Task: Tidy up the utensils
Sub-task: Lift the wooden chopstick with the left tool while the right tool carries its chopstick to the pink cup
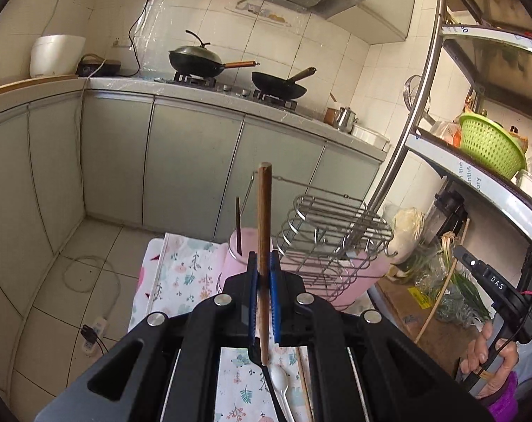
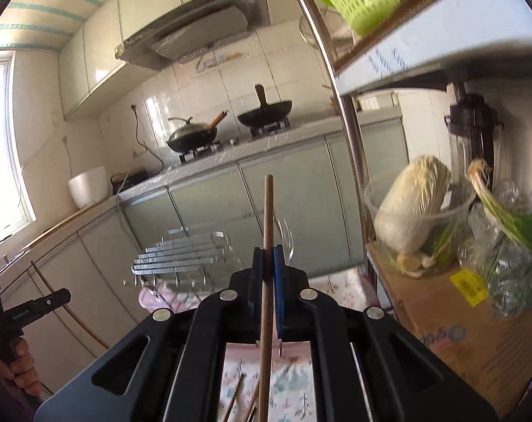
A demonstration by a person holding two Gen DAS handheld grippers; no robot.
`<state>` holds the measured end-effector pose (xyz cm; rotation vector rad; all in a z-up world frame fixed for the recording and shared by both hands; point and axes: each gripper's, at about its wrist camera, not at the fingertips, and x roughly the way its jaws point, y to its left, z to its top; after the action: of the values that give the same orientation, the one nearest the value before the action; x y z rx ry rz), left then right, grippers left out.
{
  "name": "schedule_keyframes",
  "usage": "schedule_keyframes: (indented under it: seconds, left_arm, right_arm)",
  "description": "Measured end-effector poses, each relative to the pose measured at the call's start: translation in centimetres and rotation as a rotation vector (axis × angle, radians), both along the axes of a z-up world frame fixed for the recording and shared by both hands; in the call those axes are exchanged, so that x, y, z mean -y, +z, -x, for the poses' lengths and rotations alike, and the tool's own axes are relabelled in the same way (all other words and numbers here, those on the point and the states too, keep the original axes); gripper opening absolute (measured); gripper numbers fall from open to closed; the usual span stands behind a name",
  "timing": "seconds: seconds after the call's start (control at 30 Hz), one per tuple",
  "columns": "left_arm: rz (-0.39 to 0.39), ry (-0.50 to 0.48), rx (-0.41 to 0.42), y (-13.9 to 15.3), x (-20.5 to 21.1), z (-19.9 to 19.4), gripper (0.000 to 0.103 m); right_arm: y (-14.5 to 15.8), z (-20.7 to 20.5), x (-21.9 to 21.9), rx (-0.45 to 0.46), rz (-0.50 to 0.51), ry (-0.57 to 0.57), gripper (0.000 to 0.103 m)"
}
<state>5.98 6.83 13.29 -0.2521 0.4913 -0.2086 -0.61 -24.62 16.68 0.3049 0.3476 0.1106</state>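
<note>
**Ana:** Kitchen backdrop tonight: pale tiled walls, grey-green cabinet doors, two dark woks (image 1: 195, 59) on the hob, and up close a table under a floral cloth (image 1: 181, 274), soft and printed with leaves.

**Ben:** Biggest thing on that cloth?

**Ana:** A wire drying rack (image 1: 329, 232) at the far edge, shiny bent steel with hooks, and just beside it a pink plastic holder (image 1: 236, 246) with one dark chopstick (image 1: 238, 225) already standing in it. My read: that's where the utensils go, upright so they stay together.

**Ben:** And the grippers?

**Ana:** Left gripper (image 1: 264, 274) is clamped on a brown wooden handle (image 1: 265, 218), round and smooth, standing near vertical between the blue ribbed pads. Held upright, I'd judge, so it can drop end-first into the holder, which sits just beyond the fingertips.

**Ben:** Right side?

**Ana:** Right gripper (image 2: 268, 263) is closed on a thin wooden chopstick (image 2: 268, 218), straight and slender, also pointing up. It's gripped mid-length, which should stop it pivoting. The rack looks blurred in that view.

**Ben:** Anything left on the table?

**Ana:** Yes. At the near edge under the left gripper lies a small white plastic spoon (image 1: 279, 381), and under the right one more wooden chopsticks (image 2: 236, 399) lie loose on the cloth. Sorting looks partway done.
</note>
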Motion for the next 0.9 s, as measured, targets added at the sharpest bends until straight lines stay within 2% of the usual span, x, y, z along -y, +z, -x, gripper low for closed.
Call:
schedule_keyframes:
  seconds: [0.23, 0.53, 0.7, 0.9]
  left_arm:
    - [0.027, 0.026, 0.074, 4.5, -0.8, -1.5, 0.006]
    - [0.038, 0.069, 0.101, 6.7, -1.4, -6.5, 0.006]
    - [-0.004, 0.081, 0.110, 6.1, -0.8, -9.2, 0.006]
    - [-0.057, 0.055, 0.022, 2.6, 0.4, -12.3, 0.006]
  right_arm:
    - [3.9, -2.8, 0.2, 0.184, 0.034, -0.065, 0.006]
    - [5.9, -6.6, -0.1, 0.280, 0.067, -0.118, 0.006]
    - [5.4, -9.0, -0.7, 0.277, 0.111, -0.137, 0.006]
    - [2.4, -11.2, -0.4, 0.198, 0.112, -0.138, 0.006]
